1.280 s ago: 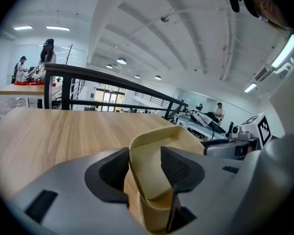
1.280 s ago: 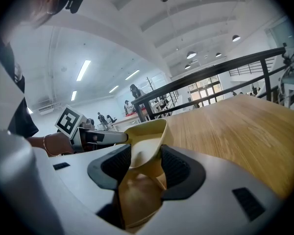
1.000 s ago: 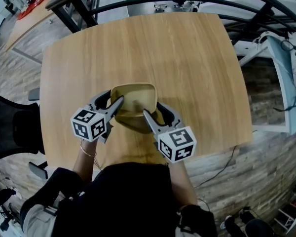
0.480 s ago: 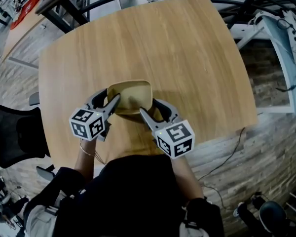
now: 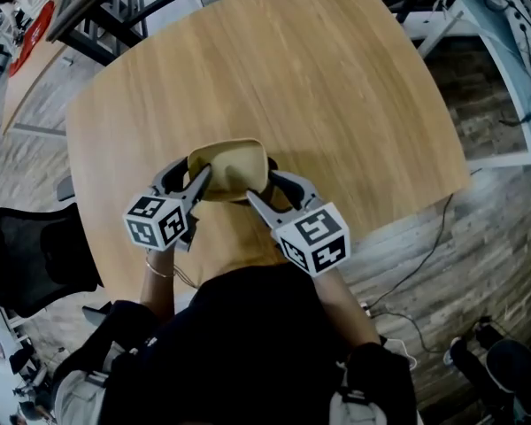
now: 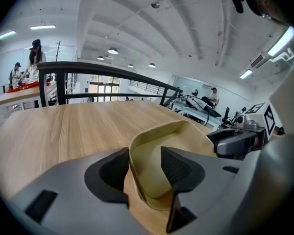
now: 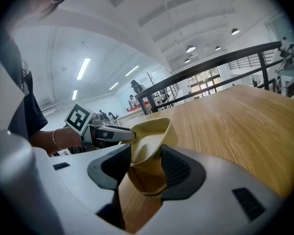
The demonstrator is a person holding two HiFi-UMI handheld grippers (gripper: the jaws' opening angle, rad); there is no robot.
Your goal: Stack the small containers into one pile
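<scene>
Near the wooden table's (image 5: 319,87) front edge, the tan container (image 5: 230,162) is held from both sides: the left gripper (image 5: 201,181) pinches its left wall, and the right gripper (image 5: 257,199) clamps its right wall. A second container seems nested beneath, so stacking looks underway. The next move is probably to seat it squarely, then release both grips.

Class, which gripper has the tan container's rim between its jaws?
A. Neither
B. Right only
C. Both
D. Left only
C: the left gripper and the right gripper each have one jaw on either side of the rim of the tan container.
</scene>
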